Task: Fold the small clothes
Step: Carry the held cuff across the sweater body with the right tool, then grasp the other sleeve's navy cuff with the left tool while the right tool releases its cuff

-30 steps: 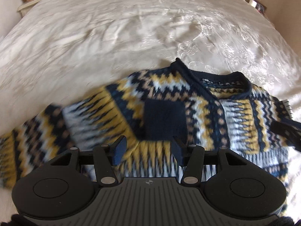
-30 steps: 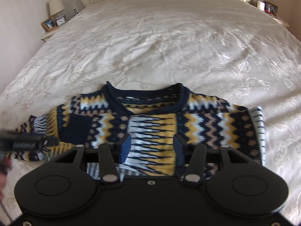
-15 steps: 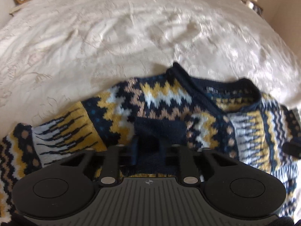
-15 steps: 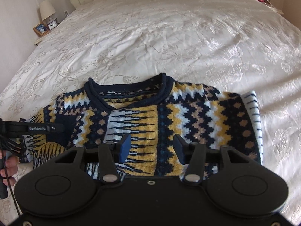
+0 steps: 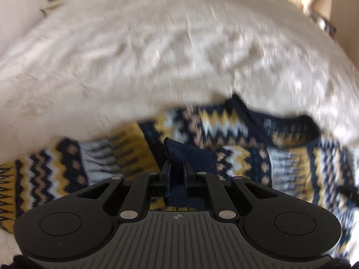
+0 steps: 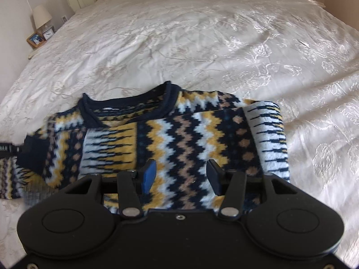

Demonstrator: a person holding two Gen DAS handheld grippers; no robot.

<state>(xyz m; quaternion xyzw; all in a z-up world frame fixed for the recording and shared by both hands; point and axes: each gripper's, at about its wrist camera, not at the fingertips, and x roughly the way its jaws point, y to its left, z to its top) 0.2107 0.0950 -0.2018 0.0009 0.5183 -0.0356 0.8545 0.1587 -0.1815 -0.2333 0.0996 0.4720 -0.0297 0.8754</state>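
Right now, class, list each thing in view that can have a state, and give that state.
Sweater: lying face up on the bed, one sleeve folded in.
Left gripper: shut on a pinch of navy knit.
Right gripper: open, above the sweater.
Bedspread: spread out, wrinkled.

The whole left wrist view is smeared by motion, so the bed (image 5: 157, 51) and the sweater (image 5: 235, 134) lose their detail there, and the sweater's far sleeve runs off the left edge. In the right wrist view the sweater's hem lies hidden under the right hand-held gripper (image 6: 180, 174), and only a blurred tip of the left hand-held gripper (image 6: 9, 149) enters at the left edge. The small framed items on the nightstand (image 6: 40, 38) are too small to read.
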